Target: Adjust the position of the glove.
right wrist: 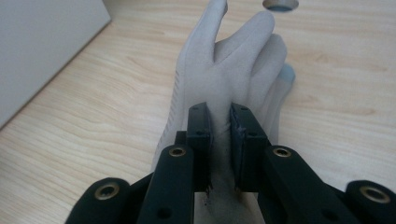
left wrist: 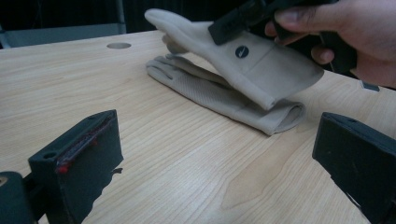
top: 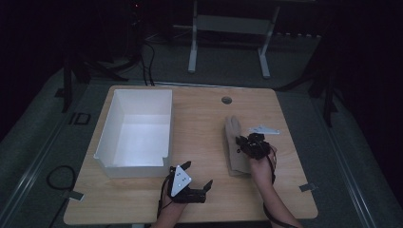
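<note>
The left tongs (top: 198, 175) rest low on the counter (top: 204, 118) just in front of the white box (top: 138, 130), jaws wide apart and holding nothing; in the left gripper view they frame bare wood. To the right of the box, well apart from it, two beige gloves lie stacked, and the right tongs (top: 243, 142) are clamped on the top glove (right wrist: 224, 79) near its cuff, lifting that end off the bottom glove (left wrist: 210, 93), which stays flat on the wood. To do this step well, the pinch should likely catch only the upper layer, and the lift should go straight up and slowly so the lower glove is not dragged along, before carrying the piece over the box's near wall. How much fabric sits between the jaws is hard to judge, since the jaws hide the fold. The glove's fingertips run out of the right gripper view, and the dim high view blurs the pile.
</note>
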Motion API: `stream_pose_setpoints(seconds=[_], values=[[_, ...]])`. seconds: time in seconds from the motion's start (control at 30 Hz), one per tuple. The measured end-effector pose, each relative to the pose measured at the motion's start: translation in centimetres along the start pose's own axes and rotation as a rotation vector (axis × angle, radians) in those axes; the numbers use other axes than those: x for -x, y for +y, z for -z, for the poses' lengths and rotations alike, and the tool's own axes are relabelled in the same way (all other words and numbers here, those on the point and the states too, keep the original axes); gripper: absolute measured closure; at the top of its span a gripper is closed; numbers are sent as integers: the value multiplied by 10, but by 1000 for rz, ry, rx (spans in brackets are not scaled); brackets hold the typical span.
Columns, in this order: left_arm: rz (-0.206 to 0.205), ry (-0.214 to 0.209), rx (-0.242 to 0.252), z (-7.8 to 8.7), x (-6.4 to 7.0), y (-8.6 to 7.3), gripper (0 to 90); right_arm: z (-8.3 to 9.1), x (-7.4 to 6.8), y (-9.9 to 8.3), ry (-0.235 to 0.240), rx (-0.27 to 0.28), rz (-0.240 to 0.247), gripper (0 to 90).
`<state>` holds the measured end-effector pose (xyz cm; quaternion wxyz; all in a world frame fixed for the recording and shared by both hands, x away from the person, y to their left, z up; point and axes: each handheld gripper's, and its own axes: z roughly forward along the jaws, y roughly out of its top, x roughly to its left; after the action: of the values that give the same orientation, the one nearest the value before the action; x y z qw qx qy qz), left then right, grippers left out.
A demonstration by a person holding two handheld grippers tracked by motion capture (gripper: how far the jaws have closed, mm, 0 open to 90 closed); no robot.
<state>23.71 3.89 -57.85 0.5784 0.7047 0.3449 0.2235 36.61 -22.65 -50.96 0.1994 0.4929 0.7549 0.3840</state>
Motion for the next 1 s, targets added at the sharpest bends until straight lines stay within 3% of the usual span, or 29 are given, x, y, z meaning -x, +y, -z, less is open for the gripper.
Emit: stream_pose_setpoints(seconds=[0.53, 0.7, 0.8, 0.87, 0.9, 1.0], values=[[0, -3, -1, 0, 0, 0, 16, -25, 4, -18, -6, -63, 9, 753], [-1, -3, -1, 0, 0, 0, 16, -30, 1, -24, -33, -75, 42, 672], [0, -4, -1, 0, 0, 0, 16, -33, 0, -28, -41, -72, 63, 572], [0, -4, -1, 0, 0, 0, 16, -34, -1, -29, -41, -76, 69, 572], [-3, -5, -3, 0, 0, 0, 16, -34, -2, -29, -45, -72, 83, 497], [-1, -6, -3, 0, 0, 0, 16, -33, -3, -29, -30, -67, 90, 445]])
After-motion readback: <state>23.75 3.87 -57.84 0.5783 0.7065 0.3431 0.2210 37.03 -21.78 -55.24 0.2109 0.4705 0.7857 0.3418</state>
